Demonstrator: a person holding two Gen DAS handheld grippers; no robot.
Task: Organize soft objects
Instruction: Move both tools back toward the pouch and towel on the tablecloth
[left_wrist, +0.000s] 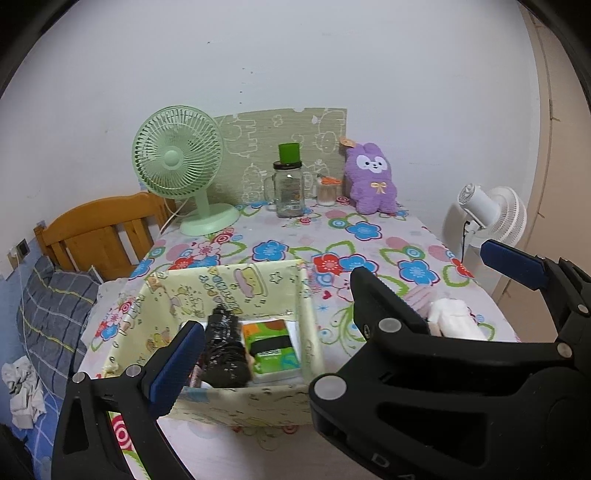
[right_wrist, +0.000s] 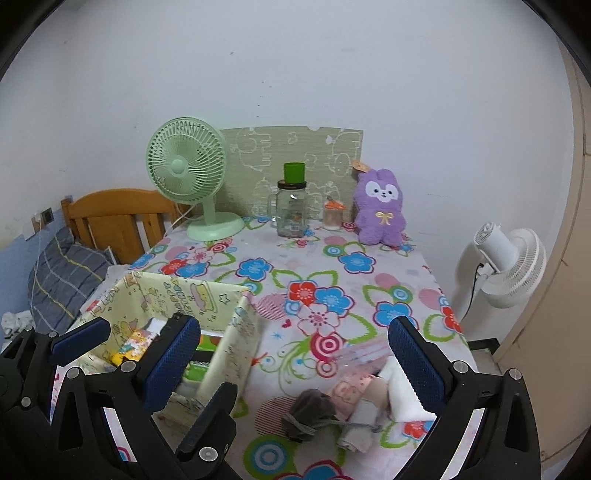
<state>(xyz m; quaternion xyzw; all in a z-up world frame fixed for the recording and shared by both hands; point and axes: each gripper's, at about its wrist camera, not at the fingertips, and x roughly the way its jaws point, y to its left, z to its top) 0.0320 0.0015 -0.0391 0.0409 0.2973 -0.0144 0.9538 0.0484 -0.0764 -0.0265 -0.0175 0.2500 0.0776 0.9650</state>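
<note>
**A:** Soft things first: a dark grey rolled sock (right_wrist: 309, 408), a pale pink patterned bundle (right_wrist: 349, 392) and a white folded cloth (right_wrist: 400, 391) lie bunched together on the flower-print tablecloth (right_wrist: 325, 280), near its front edge.

**B:** And the right gripper (right_wrist: 295, 365) hangs just above them, jaws wide apart, nothing between the blue pads.

**A:** To their left stands the pale yellow cartoon-print fabric box (left_wrist: 229, 291). Inside it, a black shiny wrapped bundle (left_wrist: 223, 347) beside a green packet (left_wrist: 273, 349) (labels too blurred to read).

**B:** The left gripper (left_wrist: 275, 317) sits over that box, jaws spread, empty too.

**A:** Further back: a mint green desk fan (left_wrist: 179, 162), a glass mug-jar with a green cap (left_wrist: 289, 184) and a purple plush rabbit (left_wrist: 371, 181) against the wall.
</note>
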